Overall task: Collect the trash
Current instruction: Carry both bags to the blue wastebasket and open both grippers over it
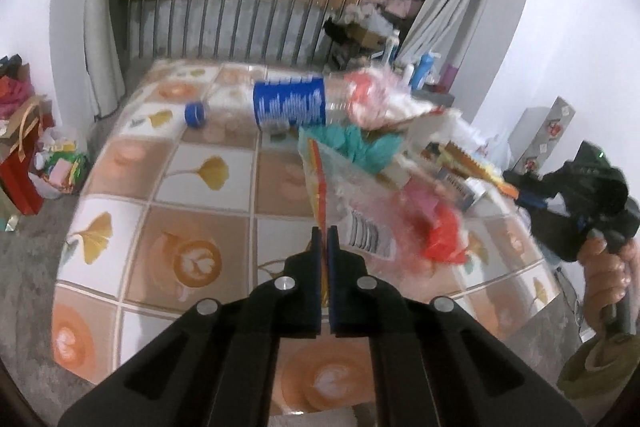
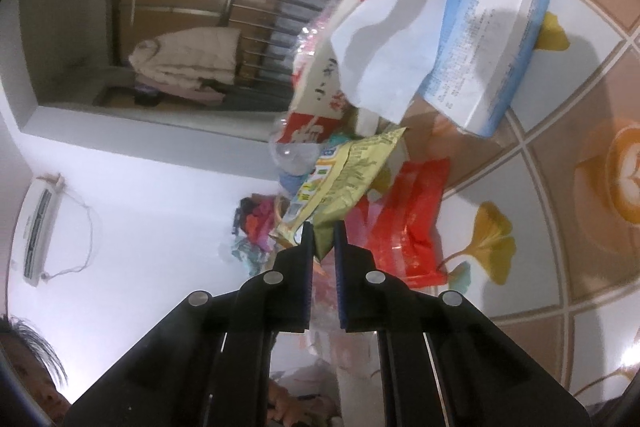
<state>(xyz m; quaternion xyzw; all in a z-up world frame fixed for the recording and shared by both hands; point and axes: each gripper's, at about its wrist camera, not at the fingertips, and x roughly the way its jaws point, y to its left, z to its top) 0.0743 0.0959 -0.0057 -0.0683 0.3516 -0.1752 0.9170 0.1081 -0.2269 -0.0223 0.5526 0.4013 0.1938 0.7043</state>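
Observation:
A pile of trash lies on the patterned table [image 1: 192, 211]. My left gripper [image 1: 324, 231] is shut on the edge of a clear plastic wrapper [image 1: 340, 187] with a yellow-orange rim and a barcode, lifted off the table. Behind it lie a bottle with a blue label [image 1: 288, 103], its blue cap [image 1: 195, 114], a teal crumple [image 1: 360, 147] and a red wrapper [image 1: 444, 239]. My right gripper [image 2: 320, 237] is shut on a corner of a yellow-green snack packet [image 2: 344, 179]. Beside that packet are a red packet [image 2: 404, 227], a blue-white package [image 2: 492, 27] and white paper [image 2: 384, 47].
A hand [image 1: 604, 267] holds the other gripper's handle at the table's right edge. Bags and boxes [image 1: 24, 155] stand on the floor at the left. A railing [image 1: 256, 19] runs behind the table, with bottles [image 1: 424, 67] at the back right. A person's head [image 2: 28, 367] shows low left.

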